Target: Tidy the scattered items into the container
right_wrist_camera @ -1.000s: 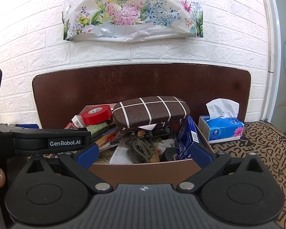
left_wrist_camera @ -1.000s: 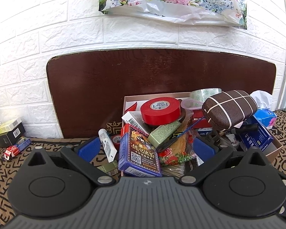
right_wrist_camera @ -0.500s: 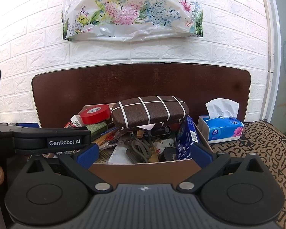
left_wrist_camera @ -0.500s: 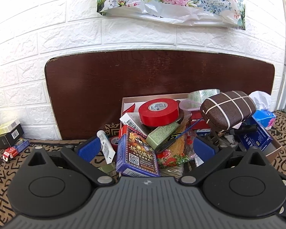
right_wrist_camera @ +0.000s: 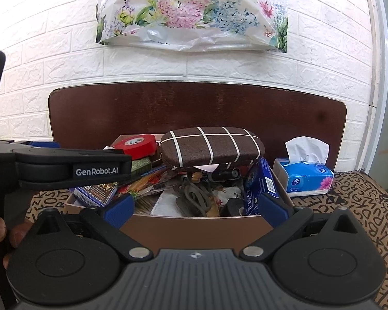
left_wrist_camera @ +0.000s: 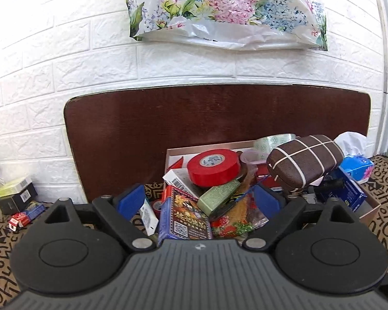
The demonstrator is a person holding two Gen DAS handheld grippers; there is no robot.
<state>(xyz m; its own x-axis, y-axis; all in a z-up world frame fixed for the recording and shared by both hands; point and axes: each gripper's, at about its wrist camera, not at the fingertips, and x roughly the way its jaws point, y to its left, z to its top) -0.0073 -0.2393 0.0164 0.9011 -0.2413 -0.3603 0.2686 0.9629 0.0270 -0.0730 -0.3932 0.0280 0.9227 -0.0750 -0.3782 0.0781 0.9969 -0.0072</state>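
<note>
Both the left claw (left_wrist_camera: 199, 201) and right claw (right_wrist_camera: 196, 210) hung empty, jaws apart, before the brimming cardboard box (right_wrist_camera: 194, 228); most clutter was inside, though small cartons (left_wrist_camera: 20, 210) remained on the tabletop's left edge

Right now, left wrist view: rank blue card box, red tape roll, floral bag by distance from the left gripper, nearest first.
1. Blue card box: between the open fingers of the left gripper, at the near edge of the cardboard box.
2. Red tape roll: farther back, on top of the pile, slightly right of centre.
3. Floral bag: hanging on the brick wall, farthest.
</note>
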